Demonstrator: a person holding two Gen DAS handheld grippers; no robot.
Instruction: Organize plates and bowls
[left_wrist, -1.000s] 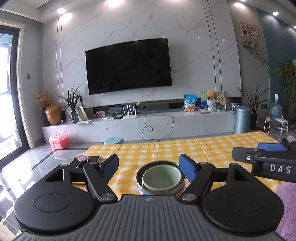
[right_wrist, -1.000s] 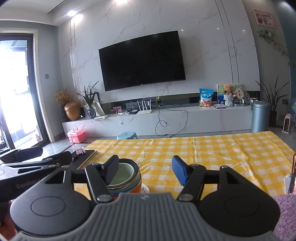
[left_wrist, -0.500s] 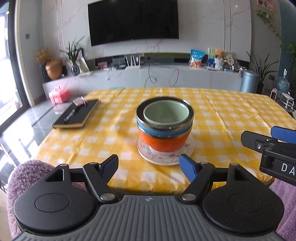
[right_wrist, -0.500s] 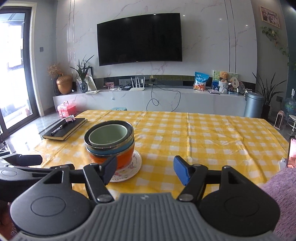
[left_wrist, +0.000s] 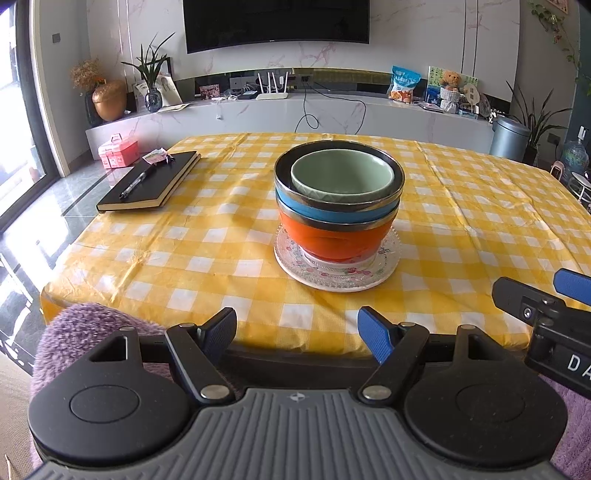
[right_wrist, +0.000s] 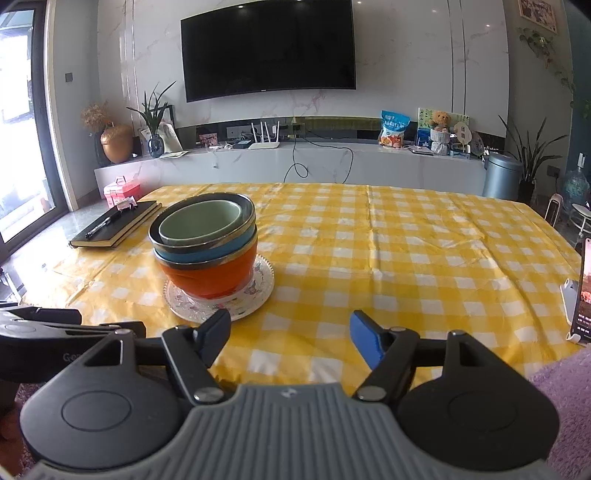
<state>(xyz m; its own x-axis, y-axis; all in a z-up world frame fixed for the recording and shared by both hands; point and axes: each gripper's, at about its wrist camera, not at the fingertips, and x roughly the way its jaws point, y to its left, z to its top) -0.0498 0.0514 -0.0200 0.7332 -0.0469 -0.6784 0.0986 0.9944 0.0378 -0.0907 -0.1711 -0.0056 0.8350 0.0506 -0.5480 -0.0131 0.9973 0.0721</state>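
A stack of three bowls stands on a patterned glass plate (left_wrist: 338, 271) on the yellow checked table (left_wrist: 207, 236): an orange bowl (left_wrist: 334, 240) at the bottom, a blue bowl (left_wrist: 314, 210) in it, and a pale green bowl (left_wrist: 341, 177) on top. The stack also shows in the right wrist view (right_wrist: 205, 243), left of centre. My left gripper (left_wrist: 297, 330) is open and empty, at the table's near edge, short of the plate. My right gripper (right_wrist: 290, 334) is open and empty, right of the stack.
A black notebook (left_wrist: 149, 181) with a pen on it lies at the table's far left. A phone on a stand (right_wrist: 581, 291) is at the right edge. A purple fuzzy seat (left_wrist: 85, 332) lies below the near table edge. A TV wall and console stand behind.
Both grippers have pulled back and up from the bowl stack toward the near table edge. The stack and plate now show whole. Both stay open.
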